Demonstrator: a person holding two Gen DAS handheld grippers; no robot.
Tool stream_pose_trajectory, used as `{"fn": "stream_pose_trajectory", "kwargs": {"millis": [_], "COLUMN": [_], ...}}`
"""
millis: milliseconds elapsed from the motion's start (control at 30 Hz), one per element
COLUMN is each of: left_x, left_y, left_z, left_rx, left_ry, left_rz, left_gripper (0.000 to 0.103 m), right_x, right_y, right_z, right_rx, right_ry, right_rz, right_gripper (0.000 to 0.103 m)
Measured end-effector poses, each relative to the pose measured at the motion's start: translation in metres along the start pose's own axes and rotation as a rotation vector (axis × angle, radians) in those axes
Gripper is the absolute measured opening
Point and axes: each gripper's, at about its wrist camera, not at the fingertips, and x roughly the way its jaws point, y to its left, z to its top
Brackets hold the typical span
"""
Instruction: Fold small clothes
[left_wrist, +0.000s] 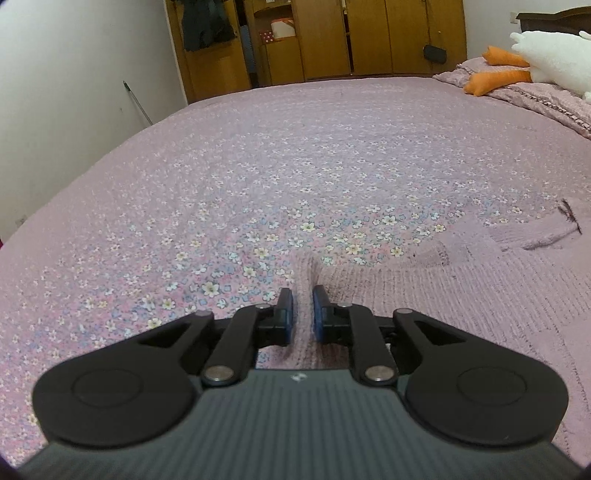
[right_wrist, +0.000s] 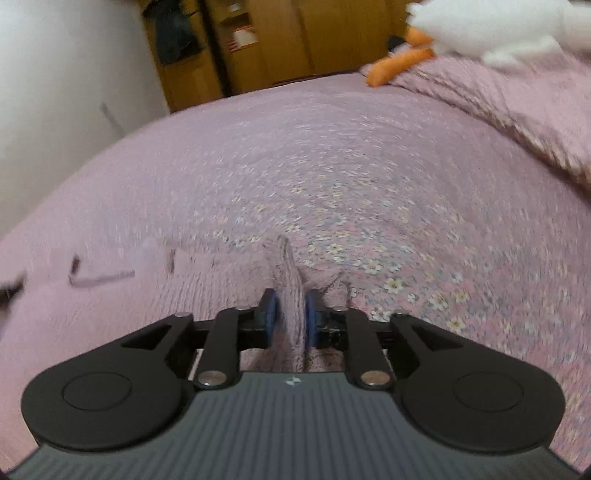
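Bed (left_wrist: 258, 155): it is filling most of both views, wearing a pink cover printed with small flowers, and everything else is lying on it.
Wardrobe (left_wrist: 332, 40): brown wooden doors and open shelves are standing along the far wall beyond the bed, with a dark garment (left_wrist: 207, 26) hanging at the left end.
Blanket (left_wrist: 535, 96): a pink quilted one is lying bunched at the far right of the bed.
Soft toy (left_wrist: 554, 55): a white plush with orange feet is resting on the blanket.
Sweater (left_wrist: 480, 302): a pale pink knitted one is lying spread flat on the near part of the bed, between the two grippers; in the left view it is stretching away to the right, in the right view (right_wrist: 110, 306) to the left. A dark line is showing near its far edge.
Left gripper (left_wrist: 303, 310): its blue pads are pinching a raised fold of the sweater's edge, the jaws standing nearly closed on the knit.
Right gripper (right_wrist: 290, 314): it is clamping a ridge of the sweater at the opposite edge, cloth filling the narrow gap between the pads; this view is blurred.
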Motion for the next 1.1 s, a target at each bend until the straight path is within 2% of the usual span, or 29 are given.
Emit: {"fn": "stream_pose_trajectory", "kwargs": {"millis": [67, 100, 133, 267, 367, 500, 600, 733, 867, 967, 1100], "left_x": [-0.003, -0.005, -0.008, -0.02, -0.034, -0.062, -0.074, -0.08, -0.071, -0.06, -0.057], "left_y": [0.005, 0.008, 0.01, 0.023, 0.029, 0.035, 0.03, 0.017, 0.008, 0.006, 0.013], "left_z": [0.003, 0.005, 0.007, 0.012, 0.015, 0.014, 0.01, -0.005, -0.019, -0.031, -0.035], "left_rx": [-0.009, -0.014, -0.018, -0.034, -0.044, -0.078, -0.082, -0.056, -0.014, -0.012, -0.061], "left_ry": [0.009, 0.014, 0.02, 0.047, 0.059, 0.044, 0.037, 0.048, 0.09, 0.136, 0.133], "left_rz": [0.011, 0.027, 0.038, 0.028, 0.036, -0.029, -0.062, -0.089, -0.101, -0.078, -0.098], "left_gripper": [0.029, 0.037, 0.038, 0.039, 0.036, 0.037, 0.041, 0.041, 0.041, 0.043, 0.043], "right_x": [-0.006, -0.01, -0.014, -0.03, -0.051, -0.074, -0.077, -0.071, -0.052, -0.045, -0.041], "right_y": [-0.004, -0.003, -0.004, -0.009, -0.002, 0.017, 0.032, 0.047, 0.049, 0.049, 0.05], "right_z": [0.002, 0.002, 0.003, 0.01, 0.013, 0.012, 0.003, -0.018, -0.04, -0.051, -0.052], "right_rx": [0.022, 0.019, 0.016, 0.032, 0.025, -0.009, -0.056, -0.102, -0.125, -0.173, -0.159], "right_ry": [-0.014, -0.023, -0.032, -0.04, -0.065, -0.098, -0.069, -0.016, 0.05, 0.024, 0.032], "right_rz": [-0.013, -0.041, -0.067, -0.071, -0.024, 0.041, 0.084, 0.104, 0.043, 0.01, 0.001], "right_gripper": [0.036, 0.045, 0.053, 0.054, 0.054, 0.061, 0.062, 0.062, 0.062, 0.063, 0.064]}}
